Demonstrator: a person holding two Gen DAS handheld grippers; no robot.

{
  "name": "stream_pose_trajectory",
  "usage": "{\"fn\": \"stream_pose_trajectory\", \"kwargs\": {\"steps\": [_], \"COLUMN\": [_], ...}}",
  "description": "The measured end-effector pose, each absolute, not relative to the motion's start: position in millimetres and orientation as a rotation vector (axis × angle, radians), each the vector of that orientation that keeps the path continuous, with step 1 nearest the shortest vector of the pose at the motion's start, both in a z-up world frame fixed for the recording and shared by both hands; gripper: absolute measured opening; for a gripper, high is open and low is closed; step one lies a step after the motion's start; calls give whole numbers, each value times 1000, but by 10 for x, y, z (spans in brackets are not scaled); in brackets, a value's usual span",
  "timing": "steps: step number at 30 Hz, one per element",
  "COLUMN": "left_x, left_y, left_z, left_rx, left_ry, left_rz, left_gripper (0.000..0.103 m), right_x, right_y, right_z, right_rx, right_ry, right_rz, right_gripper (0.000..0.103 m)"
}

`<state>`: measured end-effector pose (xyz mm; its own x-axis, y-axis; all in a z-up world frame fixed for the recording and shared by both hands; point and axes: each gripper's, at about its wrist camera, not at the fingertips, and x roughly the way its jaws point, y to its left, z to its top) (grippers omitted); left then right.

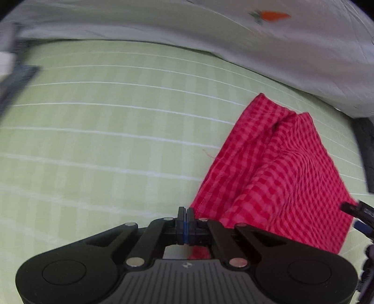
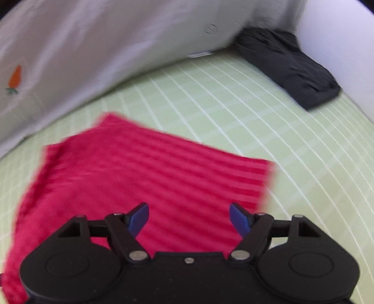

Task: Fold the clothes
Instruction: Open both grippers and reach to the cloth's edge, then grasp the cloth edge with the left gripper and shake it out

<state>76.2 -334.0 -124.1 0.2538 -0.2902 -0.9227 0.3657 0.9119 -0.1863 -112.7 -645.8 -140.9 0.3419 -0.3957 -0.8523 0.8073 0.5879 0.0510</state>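
**A:** Red gingham cloth (image 1: 275, 177) is the piece being folded. It lies on the green striped sheet (image 1: 105, 131), near the white bedding (image 1: 210, 35) with the small carrot motif (image 1: 272, 16).

**B:** Which side has it?

**A:** The left gripper (image 1: 186, 216). Its jaws are pressed together with no gap, and red fabric shows right at and under them, so I judge them pinched on a near corner of the cloth. From there the cloth spreads forward and to the right, rumpled into ridges.

**B:** And the other one?

**A:** The right gripper (image 2: 188, 218) hangs over the cloth's near part, blue pads (image 2: 140, 217) wide apart, nothing between them. In its view, blurred as it is, the cloth (image 2: 145, 177) runs ahead and leftward toward the bedding, its right edge just past the right pad.

**B:** So the free corner is nearest the right?

**A:** I'd say so. The near edge runs between the two grippers, so the right need only drop and close. A folded dark garment (image 2: 287, 67) sits well apart, far right.
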Motion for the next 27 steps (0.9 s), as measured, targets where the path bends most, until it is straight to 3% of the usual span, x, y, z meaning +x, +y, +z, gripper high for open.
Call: {"fn": "stream_pose_trajectory", "kwargs": {"steps": [8,11,13,14,15,24,26,27], "left_x": [636,615,614,615,635,1048,1098,1123], "left_y": [-2752,-2749,-2694,-2663,-2632,-2324,-2341,-2350], "left_z": [-1177,-1155,-1128,-1114,-1100,-706,-691,-684], "left_rx": [-21,-13,-2,4,9,83,34,9], "left_ry": [1253,1236,1226,1221,1217,1019,1011,1006], "left_rz": [-305,-298,-282,-273,-261,-111,-102,-97], "left_gripper": [0,0,0,0,0,0,2,3], "right_x": [-1132,-975,-888,-845,-799,-620,-559,-545], "right_y": [-6108,-5891,-5783,-5771,-5788,-6567,-6708,-6717], "right_z": [-1597,-1618,-1610,-1604,-1599,-1161,-1095,-1086], "right_rx": [545,439,340,298,265,176,199,204], "right_ry": [972,979,989,997,1008,857,825,823], "right_rz": [-651,-579,-509,-469,-428,-635,-675,-685], "right_gripper": [81,74,40,29,2,1,5,24]}}
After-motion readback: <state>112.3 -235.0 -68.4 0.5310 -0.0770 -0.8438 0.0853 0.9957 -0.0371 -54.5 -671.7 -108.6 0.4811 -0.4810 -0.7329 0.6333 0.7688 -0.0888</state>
